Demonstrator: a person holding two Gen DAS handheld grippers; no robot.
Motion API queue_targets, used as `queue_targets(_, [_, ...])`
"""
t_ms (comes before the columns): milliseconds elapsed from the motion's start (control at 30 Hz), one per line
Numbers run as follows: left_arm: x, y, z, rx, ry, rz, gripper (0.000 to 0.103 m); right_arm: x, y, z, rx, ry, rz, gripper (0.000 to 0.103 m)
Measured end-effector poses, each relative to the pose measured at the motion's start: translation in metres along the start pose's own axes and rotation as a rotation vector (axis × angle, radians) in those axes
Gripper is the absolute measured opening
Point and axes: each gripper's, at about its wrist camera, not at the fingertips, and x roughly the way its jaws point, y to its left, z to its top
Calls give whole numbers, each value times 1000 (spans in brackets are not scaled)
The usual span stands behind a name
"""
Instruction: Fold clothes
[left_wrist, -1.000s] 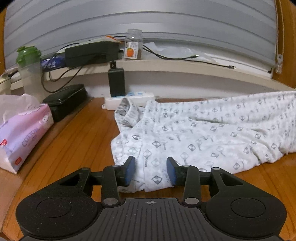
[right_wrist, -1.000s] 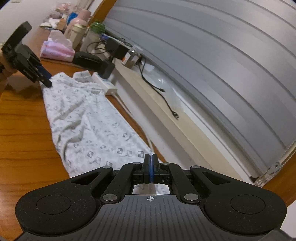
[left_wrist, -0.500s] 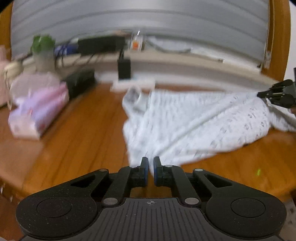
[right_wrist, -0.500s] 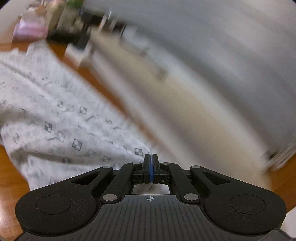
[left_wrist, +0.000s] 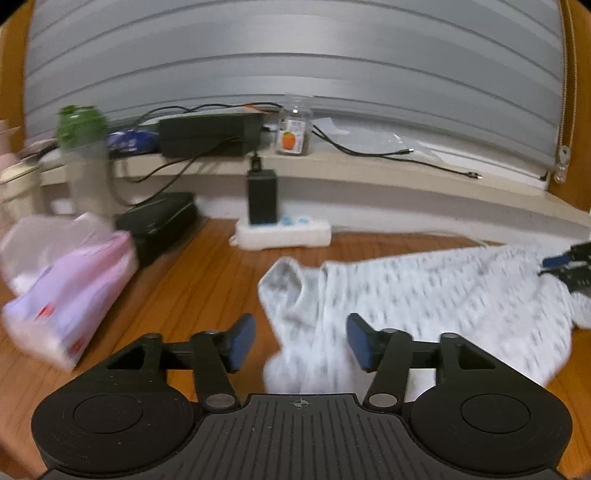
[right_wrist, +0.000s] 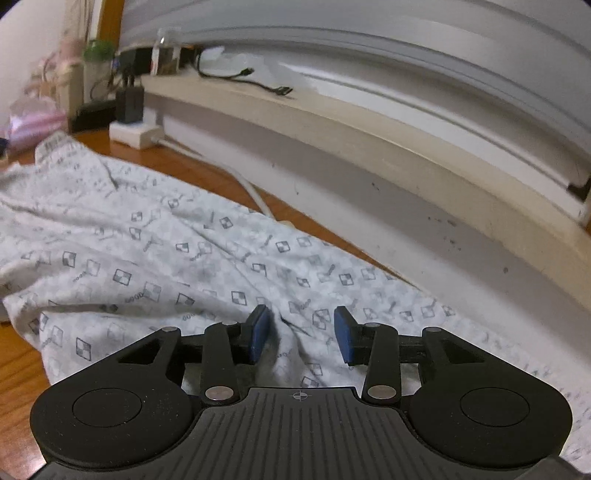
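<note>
Moved: both grippers, shut half a second back, have just been opening; cloth sits between each pair of pads, unpinched.
Left gripper: blue pads apart over the garment's bunched end.
Right gripper: pads apart astride a raised crease.
Garment: soft white knit with small diamond checks (blurred in the left view), spread rumpled along the wooden table, reaching toward 3 o'clock in the left view.
Tissue pack: pink, crinkly plastic, at 9 o'clock.
Power strip: white, boxy, at 12 o'clock, black adapter plugged in.
</note>
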Motion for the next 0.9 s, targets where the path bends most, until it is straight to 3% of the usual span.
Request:
queue_targets(167, [62, 11, 24, 17, 78, -9, 53, 1, -8, -5, 54, -27, 31, 43])
queue_targets(200, [73, 16, 27, 7, 96, -14, 32, 2, -8, -5, 57, -27, 33, 43])
queue_targets(233, [77, 21, 31, -4, 86, -16, 4, 2, -8, -5, 58, -26, 34, 43])
queue_targets(300, [85, 31, 40, -27, 62, -14, 3, 3, -8, -4, 58, -27, 35, 43])
queue_targets(367, [84, 49, 52, -88, -11, 60, 3, 3, -6, -4, 53, -28, 31, 43])
queue_targets(467, [101, 51, 53, -68, 43, 121, 9, 2, -6, -4, 50, -28, 28, 43])
queue_targets(600, [92, 41, 46, -57, 31, 137, 52, 1, -8, -5, 60, -27, 34, 44])
queue_targets(700, [79, 33, 39, -58, 1, 133, 58, 2, -10, -5, 68, -26, 38, 44])
queue_targets(800, [69, 13, 40, -36, -9, 60, 70, 2, -10, -5, 73, -25, 33, 48])
queue_targets(900, [69, -15, 44, 3, -16, -14, 73, -5, -11, -6, 84, -36, 19, 49])
